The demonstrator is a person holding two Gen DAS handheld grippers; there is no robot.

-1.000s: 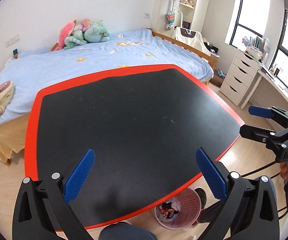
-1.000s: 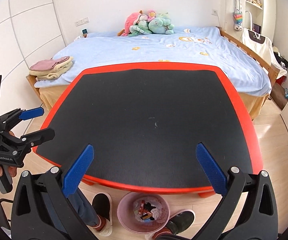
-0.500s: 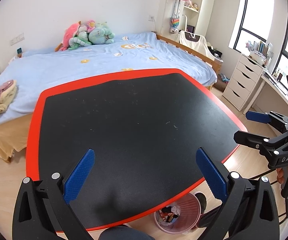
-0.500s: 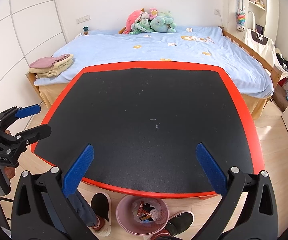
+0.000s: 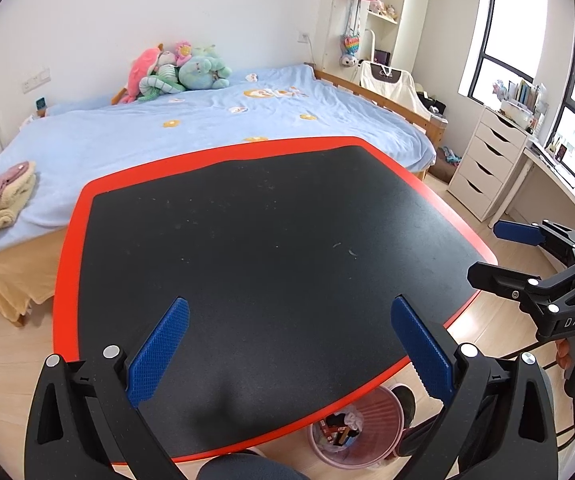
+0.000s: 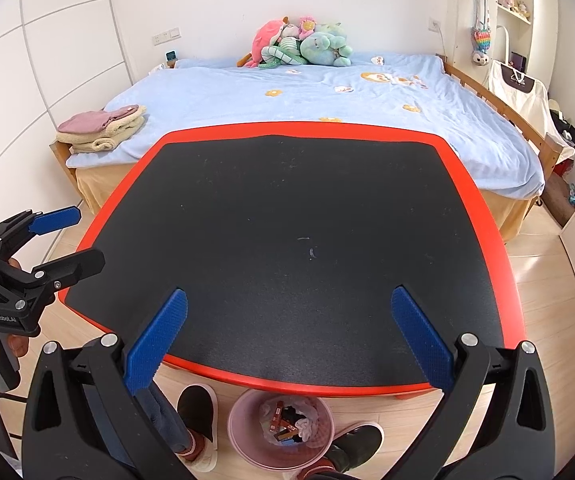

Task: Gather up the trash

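Observation:
A pink trash bin [image 6: 281, 426] with wrappers and crumpled paper inside stands on the floor under the near edge of the black table with a red rim [image 6: 475, 184]; it also shows in the left wrist view [image 5: 357, 428]. The table top [image 5: 247, 248] holds only tiny specks. My left gripper [image 5: 289, 344] is open and empty above the near part of the table, and it also shows in the right wrist view [image 6: 63, 236]. My right gripper [image 6: 287, 336] is open and empty, and it shows at the right of the left wrist view [image 5: 499, 252].
A bed with a blue cover [image 6: 327, 96] stands behind the table, with plush toys [image 6: 303, 44] and folded towels [image 6: 103, 128]. A white drawer unit [image 5: 487, 160] stands at the right. The person's feet [image 6: 197, 420] are beside the bin.
Both grippers have lifted and tilted up slightly, so the table and bin sit lower in view. Both stay open and empty.

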